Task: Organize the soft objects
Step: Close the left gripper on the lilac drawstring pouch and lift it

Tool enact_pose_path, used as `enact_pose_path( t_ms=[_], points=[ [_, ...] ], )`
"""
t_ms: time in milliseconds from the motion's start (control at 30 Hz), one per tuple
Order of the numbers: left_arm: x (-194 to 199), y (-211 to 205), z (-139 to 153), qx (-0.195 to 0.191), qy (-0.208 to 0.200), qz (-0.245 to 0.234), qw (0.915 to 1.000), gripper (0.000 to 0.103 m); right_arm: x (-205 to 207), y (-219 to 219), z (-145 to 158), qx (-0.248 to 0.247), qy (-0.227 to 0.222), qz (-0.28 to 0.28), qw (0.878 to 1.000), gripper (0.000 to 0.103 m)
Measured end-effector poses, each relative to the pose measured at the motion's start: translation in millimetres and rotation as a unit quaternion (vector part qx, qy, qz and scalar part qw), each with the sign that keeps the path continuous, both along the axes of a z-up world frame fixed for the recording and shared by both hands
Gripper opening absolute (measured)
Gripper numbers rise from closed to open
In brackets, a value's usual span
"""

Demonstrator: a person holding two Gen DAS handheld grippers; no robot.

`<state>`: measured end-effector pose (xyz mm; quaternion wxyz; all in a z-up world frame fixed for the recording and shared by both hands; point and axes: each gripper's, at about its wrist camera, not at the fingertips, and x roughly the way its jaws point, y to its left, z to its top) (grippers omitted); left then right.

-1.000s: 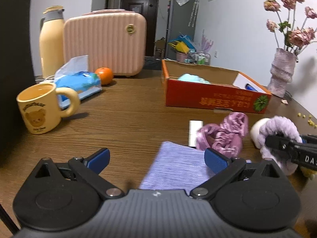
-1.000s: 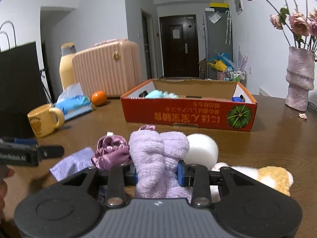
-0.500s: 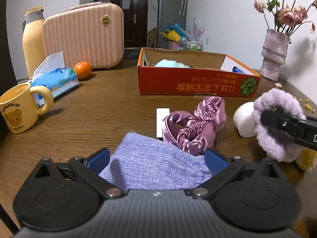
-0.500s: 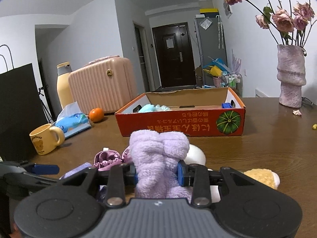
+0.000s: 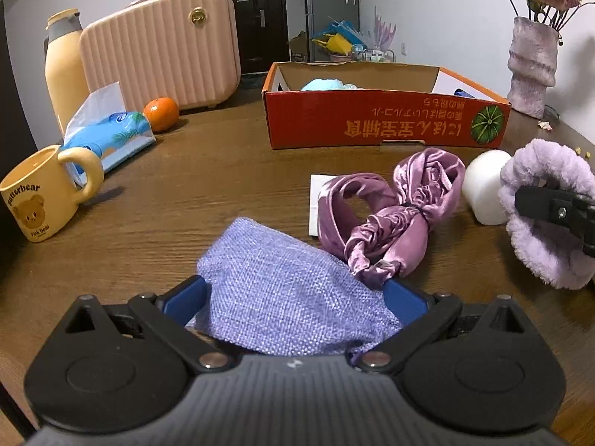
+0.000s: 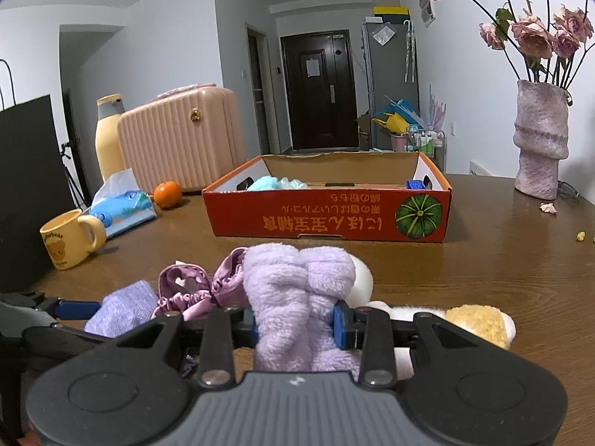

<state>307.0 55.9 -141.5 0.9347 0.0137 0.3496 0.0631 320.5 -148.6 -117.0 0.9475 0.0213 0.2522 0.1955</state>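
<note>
My left gripper is wide open around a lilac knit cloth that lies on the table between its blue pads. My right gripper is shut on a fluffy lilac headband, also seen at the right of the left wrist view, and holds it off the table. A purple satin scrunchie headband lies beyond the cloth. The red cardboard box stands further back with a light-blue soft item inside.
A white rounded object and a cream-and-tan plush lie by the right gripper. A yellow bear mug, tissue pack, orange, pink case and bottle stand left. A vase stands back right.
The left gripper has moved forward, so the lilac cloth now lies between its pads. The right gripper has lifted the fluffy headband higher.
</note>
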Motion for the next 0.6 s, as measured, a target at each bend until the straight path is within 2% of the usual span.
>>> enact_pose_path(
  t_ms=[367,500,600],
  points=[
    [-1.6,9.2,-2.6,-0.034,0.015,0.002,0.9993,0.103,0.7,0.8,-1.1,-0.003,0.004,0.005,1.0,0.033],
    [-6.6,9.7,-0.5,-0.051,0.011,-0.011,0.9986,0.086,0.2,1.0,-2.0,-0.003,0.005,0.008,1.0,0.034],
    [-10.9,8.0,0.4,-0.055,0.006,-0.016,0.9984,0.077,0.7,1.4,-2.3,-0.004,0.006,0.01,1.0,0.034]
  ],
)
